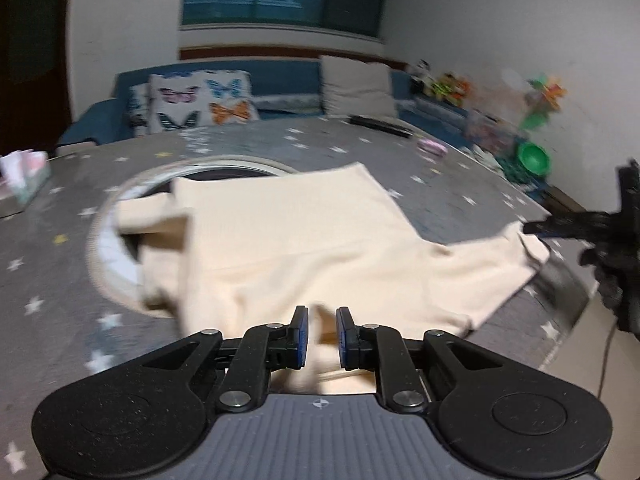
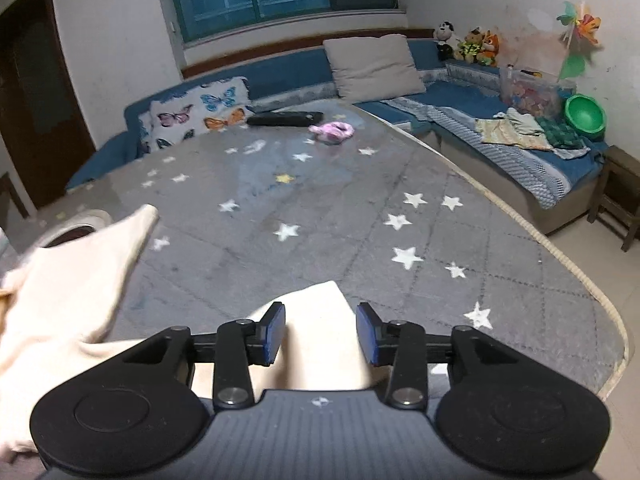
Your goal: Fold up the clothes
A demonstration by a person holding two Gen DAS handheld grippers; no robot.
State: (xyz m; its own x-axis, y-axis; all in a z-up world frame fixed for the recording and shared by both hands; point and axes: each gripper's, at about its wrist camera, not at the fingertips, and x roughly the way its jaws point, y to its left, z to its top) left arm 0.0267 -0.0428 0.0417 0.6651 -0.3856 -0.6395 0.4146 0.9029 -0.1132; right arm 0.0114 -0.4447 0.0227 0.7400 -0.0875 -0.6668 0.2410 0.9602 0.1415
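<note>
A cream garment (image 1: 304, 240) lies spread on the grey star-patterned table cover (image 1: 60, 280), its body toward the middle, one sleeve reaching out to 3 o'clock and the other folded at 9 o'clock over a round opening (image 1: 120, 216) in the cover. In the left wrist view the left gripper (image 1: 319, 330) sits at 6 o'clock over the near hem; its blue pads stand a narrow gap apart with a blurred ridge of cream cloth in that gap, and whether they pinch it I cannot tell. At 3 o'clock the right gripper (image 1: 536, 226) shows dark at the sleeve's tip. In its own view the right gripper (image 2: 321, 330) is released, jaws well apart, the sleeve end (image 2: 316, 320) lying loose between them on the table, touching neither pad. A pink bundle (image 2: 332, 133) lies toward 12 o'clock
</note>
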